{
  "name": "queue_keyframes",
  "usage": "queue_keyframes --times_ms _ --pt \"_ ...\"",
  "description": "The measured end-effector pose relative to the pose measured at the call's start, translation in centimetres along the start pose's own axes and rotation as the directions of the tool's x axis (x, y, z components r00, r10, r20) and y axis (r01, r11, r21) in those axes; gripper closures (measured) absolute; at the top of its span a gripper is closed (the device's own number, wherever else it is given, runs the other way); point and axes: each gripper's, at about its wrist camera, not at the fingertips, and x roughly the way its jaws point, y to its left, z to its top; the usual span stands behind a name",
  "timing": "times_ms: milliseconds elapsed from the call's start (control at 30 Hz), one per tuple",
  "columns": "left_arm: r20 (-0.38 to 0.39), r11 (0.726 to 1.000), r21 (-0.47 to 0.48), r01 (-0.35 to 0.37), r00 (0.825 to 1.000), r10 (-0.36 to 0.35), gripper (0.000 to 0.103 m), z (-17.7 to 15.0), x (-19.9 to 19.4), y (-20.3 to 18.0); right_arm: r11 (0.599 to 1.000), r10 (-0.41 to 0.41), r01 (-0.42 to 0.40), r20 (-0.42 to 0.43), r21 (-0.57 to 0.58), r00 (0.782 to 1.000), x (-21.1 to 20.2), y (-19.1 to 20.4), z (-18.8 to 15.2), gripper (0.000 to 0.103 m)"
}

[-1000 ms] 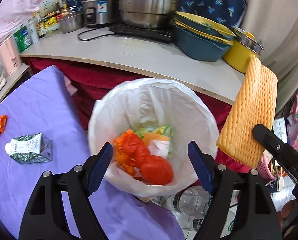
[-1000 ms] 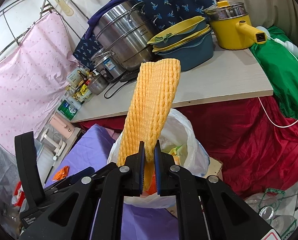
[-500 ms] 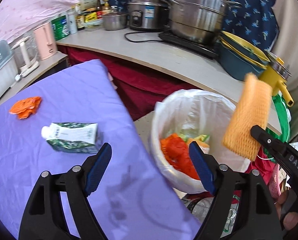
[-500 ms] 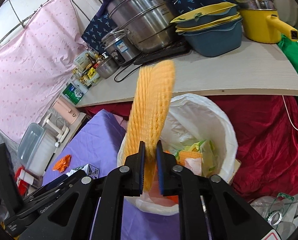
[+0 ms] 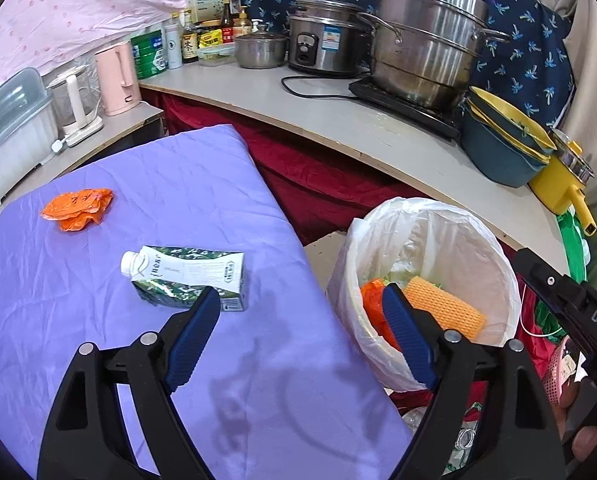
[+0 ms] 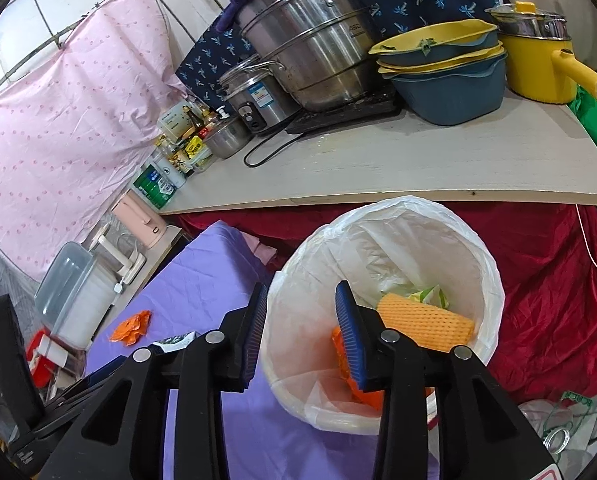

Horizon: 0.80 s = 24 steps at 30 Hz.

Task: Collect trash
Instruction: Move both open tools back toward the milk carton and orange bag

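Both grippers' jaws are opening, empty, the orange foam net (image 6: 426,326) apparently resting in the bin (image 6: 494,280).

Purple-covered table (image 5: 202,184), seen from the left wrist. A green-and-white carton (image 5: 186,276) lies on its side near the centre, cap toward 9 o'clock. A crumpled orange wrapper (image 5: 78,208) rests at 10 o'clock from the carton, well apart from it. A grey counter (image 5: 338,120) at 1 o'clock carries pots, basins, bottles and a cooker.
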Motion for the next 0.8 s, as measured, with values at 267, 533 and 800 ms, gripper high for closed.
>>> queue_keyframes --times_ms 267,533,800 --pt "0.015 0.998 -0.058 -0.027 0.999 0.028 0.019 -0.5 -1.5 3.3 0.997 0.05 -0.05 -0.012 -0.05 0.999 -0.4 3.6 -1.0 0.06" --pt "0.018 0.986 -0.143 -0.087 0.996 0.091 0.019 -1.3 -2.9 9.1 0.988 0.1 -0.107 -0.075 -0.11 0.992 1.2 8.4 -3.4 0.059" --pt "-0.004 0.955 -0.258 -0.146 0.989 0.15 0.019 -2.3 -3.7 16.0 0.974 0.135 -0.157 -0.141 -0.164 0.981 3.4 13.0 -5.7 0.058"
